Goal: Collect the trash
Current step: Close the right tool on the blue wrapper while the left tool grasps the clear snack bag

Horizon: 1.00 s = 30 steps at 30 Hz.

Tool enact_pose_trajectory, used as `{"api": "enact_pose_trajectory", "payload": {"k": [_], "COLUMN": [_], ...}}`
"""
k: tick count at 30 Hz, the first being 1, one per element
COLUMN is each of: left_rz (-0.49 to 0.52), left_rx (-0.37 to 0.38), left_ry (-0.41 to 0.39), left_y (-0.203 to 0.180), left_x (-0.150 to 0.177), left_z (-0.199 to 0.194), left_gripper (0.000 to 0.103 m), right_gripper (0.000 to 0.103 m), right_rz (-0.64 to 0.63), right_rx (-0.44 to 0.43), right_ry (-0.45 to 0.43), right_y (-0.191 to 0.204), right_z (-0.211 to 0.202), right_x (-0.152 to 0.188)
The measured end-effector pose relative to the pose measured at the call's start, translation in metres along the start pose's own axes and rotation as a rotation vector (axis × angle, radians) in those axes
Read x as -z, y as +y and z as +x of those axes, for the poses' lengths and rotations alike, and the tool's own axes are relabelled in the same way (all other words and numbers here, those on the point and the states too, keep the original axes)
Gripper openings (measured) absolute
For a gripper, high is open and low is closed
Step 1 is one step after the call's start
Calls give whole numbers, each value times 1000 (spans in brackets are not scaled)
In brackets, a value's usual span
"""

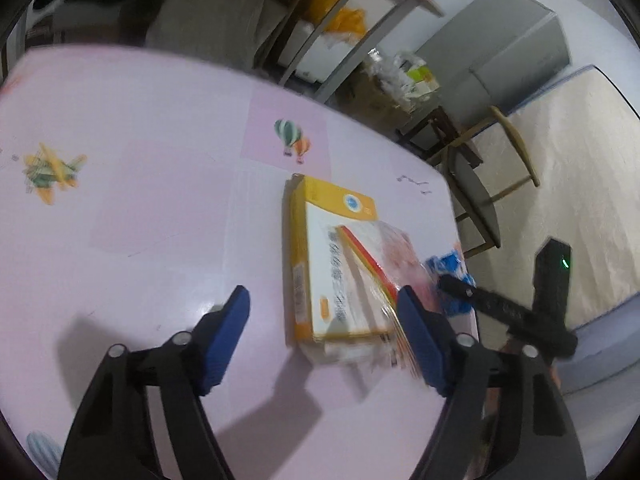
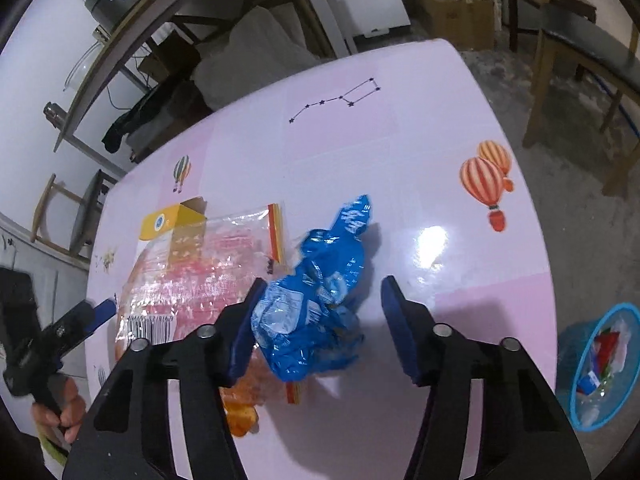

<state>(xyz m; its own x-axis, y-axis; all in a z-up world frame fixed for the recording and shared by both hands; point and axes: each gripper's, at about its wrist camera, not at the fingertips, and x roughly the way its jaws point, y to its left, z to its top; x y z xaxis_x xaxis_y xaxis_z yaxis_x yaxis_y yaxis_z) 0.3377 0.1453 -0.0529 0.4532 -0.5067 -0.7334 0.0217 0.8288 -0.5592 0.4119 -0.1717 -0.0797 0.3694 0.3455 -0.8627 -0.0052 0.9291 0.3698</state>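
Observation:
A yellow and white box (image 1: 320, 264) lies on the pink table (image 1: 140, 200), with a clear pink plastic bag (image 1: 396, 256) partly on top of it. My left gripper (image 1: 324, 300) is open, and the box's near end lies between its fingers. A crumpled blue wrapper (image 2: 320, 292) lies beside the bag (image 2: 192, 276) and the box (image 2: 168, 220). My right gripper (image 2: 320, 300) is open, with the wrapper between its fingers, close to the left one. The wrapper (image 1: 452, 272) and the right gripper's body (image 1: 520, 312) show in the left wrist view. The left gripper (image 2: 56, 332) shows at the right wrist view's left edge.
A blue waste basket (image 2: 600, 364) holding trash stands on the floor right of the table (image 2: 440, 140). Wooden chairs (image 1: 480, 184) stand by the far table edge. Metal shelving (image 1: 340, 24) and cardboard boxes stand behind.

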Motion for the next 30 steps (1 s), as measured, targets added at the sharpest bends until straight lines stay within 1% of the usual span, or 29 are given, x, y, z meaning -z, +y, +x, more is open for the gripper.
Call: {"api": "enact_pose_trajectory", "payload": {"k": [2,3,4,5,6,7,8,9,11,13,15,17,20,22,24,28,30], "left_rz": [-15,-19,-19,-13,-16,-30,-36,-32,-10,12,18,27,42,60,79,62,47], "left_rx": [3,1,1,4,8,29,35,33,29,22,12,13,24,25,20,22,32], "left_ry": [41,52,62,53,63,67,67,70,67,68,71,77,81,79,80,104,106], "left_y": [2,2,1,-1,-1,-1,-1,-2,-5,-7,-8,-9,-9,-9,-8,1,8], "left_x": [-6,-8,-7,-7,-7,-7,-6,-4,0,7,13,23,41,55,75,109,123], "left_z": [17,23,28,29,30,31,30,29,25,17,11,3,-13,-24,-37,-53,-59], "left_gripper": [61,60,55,50,46,40,38,37,29,25,23,16,10,9,9,6,6], "right_gripper": [46,39,34,32,30,28,28,27,26,25,24,24,23,23,23,23,23], "right_rz": [-7,-5,-3,-3,-3,-11,-24,-33,-49,-53,-65,-79,-112,-130,-156,-195,-223], "right_rx": [0,-4,-11,-20,-24,-24,-22,-19,-22,-41,-45,-61,-71,-83,-80,-94,-64], "right_ry": [2,7,13,20,24,28,31,32,38,50,55,65,77,85,73,71,48], "right_y": [3,5,7,9,12,15,18,21,27,31,33,38,47,53,60,69,73], "right_z": [2,3,6,7,8,8,8,8,7,5,3,-1,-7,-12,-22,-38,-46], "right_x": [-3,-3,-4,-5,-4,-3,-1,1,7,14,22,30,48,62,78,103,116]}}
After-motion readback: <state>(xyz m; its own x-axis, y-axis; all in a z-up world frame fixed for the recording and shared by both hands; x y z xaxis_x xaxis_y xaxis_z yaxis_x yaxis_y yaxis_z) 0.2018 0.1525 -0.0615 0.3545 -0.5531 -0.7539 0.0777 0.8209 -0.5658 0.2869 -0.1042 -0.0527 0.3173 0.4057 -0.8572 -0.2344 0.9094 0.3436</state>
